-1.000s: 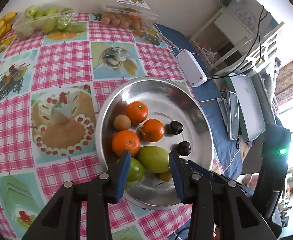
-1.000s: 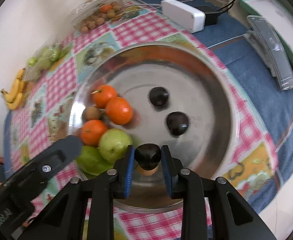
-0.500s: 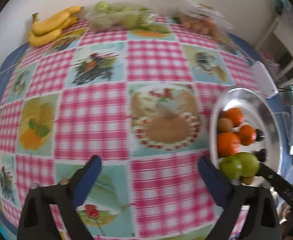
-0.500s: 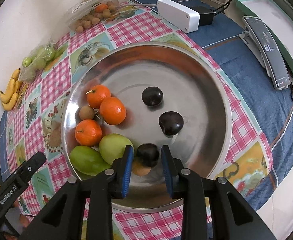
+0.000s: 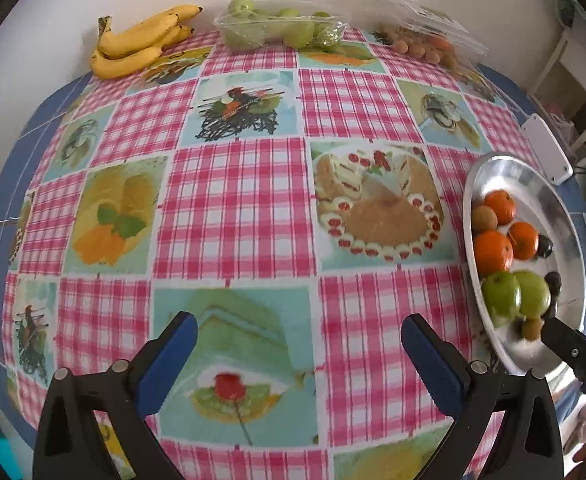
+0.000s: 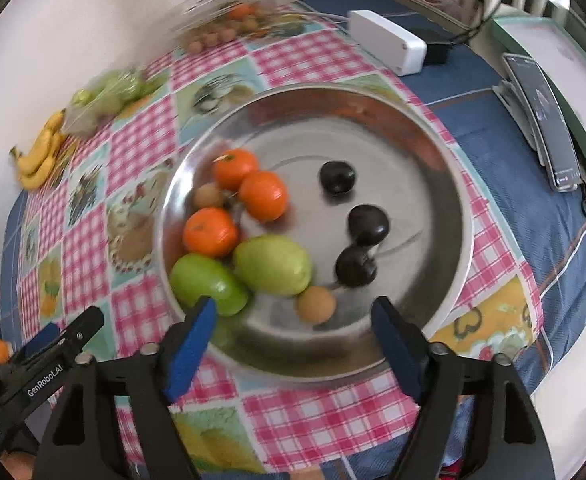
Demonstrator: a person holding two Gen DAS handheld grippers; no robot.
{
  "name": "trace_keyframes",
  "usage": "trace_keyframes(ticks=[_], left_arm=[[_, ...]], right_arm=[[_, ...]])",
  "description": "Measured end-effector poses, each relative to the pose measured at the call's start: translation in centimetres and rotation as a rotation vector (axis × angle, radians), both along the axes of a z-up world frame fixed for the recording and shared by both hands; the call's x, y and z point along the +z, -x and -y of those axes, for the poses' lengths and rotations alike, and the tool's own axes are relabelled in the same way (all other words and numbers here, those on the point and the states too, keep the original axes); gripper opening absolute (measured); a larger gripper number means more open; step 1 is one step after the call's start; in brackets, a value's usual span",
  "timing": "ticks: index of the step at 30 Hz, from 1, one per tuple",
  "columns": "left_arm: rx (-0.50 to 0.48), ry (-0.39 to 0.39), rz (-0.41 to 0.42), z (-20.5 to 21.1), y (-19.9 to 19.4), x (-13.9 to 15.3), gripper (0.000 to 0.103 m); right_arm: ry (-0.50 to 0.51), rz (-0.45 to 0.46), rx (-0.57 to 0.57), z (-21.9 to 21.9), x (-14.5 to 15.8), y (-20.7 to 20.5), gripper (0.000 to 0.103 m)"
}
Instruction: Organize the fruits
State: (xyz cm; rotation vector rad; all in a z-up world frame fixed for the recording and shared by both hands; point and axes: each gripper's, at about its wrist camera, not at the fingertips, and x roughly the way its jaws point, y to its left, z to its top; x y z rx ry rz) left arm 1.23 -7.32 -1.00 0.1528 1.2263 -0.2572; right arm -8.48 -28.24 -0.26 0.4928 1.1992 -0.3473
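Both wrist views steep-down; share metal dish (image 5: 569, 240).

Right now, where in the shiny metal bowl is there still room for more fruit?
The round silver metal bowl is bare along its far side and right side, beyond the three dark round plums. The left side is crowded: three oranges, two green fruits and two small brown fruits. The checked tablecloth between bowl and yellow bananas is also bare.

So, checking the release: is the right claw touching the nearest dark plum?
Apart. The right wrist view shows the right claw opening, clear of the dark plum.
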Motion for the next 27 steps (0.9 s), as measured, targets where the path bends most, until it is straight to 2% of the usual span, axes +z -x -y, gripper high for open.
trace_keyframes(ticks=[2, 3, 4, 5, 10, 18, 27], left_arm=[[0.008, -0.008, -0.002, -0.3, 0.4, 0.1, 0.103], [0.015, -0.009, 0.000, -0.6, 0.7, 0.2, 0.103], [0.024, -0.011, 0.004, -0.8, 0.9, 0.4, 0.103], [0.032, -0.015, 0.012, -1.1, 1.3, 0.6, 0.103], [0.064, -0.053, 0.053, -2.3, 2.6, 1.5, 0.103], [0.126, -0.020, 0.066, -4.3, 3.2, 2.7, 0.103], [0.123, -0.058, 0.105, -3.9, 3.7, 3.4, 0.103]], right_arm=[[0.006, 0.000, 0.028, -0.9, 0.1, 0.2, 0.084], [0.010, 0.000, 0.040, -1.3, 0.1, 0.4, 0.090], [0.016, 0.004, 0.048, -1.6, 0.2, 0.5, 0.100], [0.025, 0.010, 0.054, -1.8, 0.4, 0.6, 0.101], [0.039, 0.039, 0.050, -2.0, 1.4, 1.4, 0.101], [0.065, 0.079, 0.059, -2.5, 2.8, 1.9, 0.101], [0.072, 0.088, 0.068, -2.6, 3.0, 1.9, 0.101]])
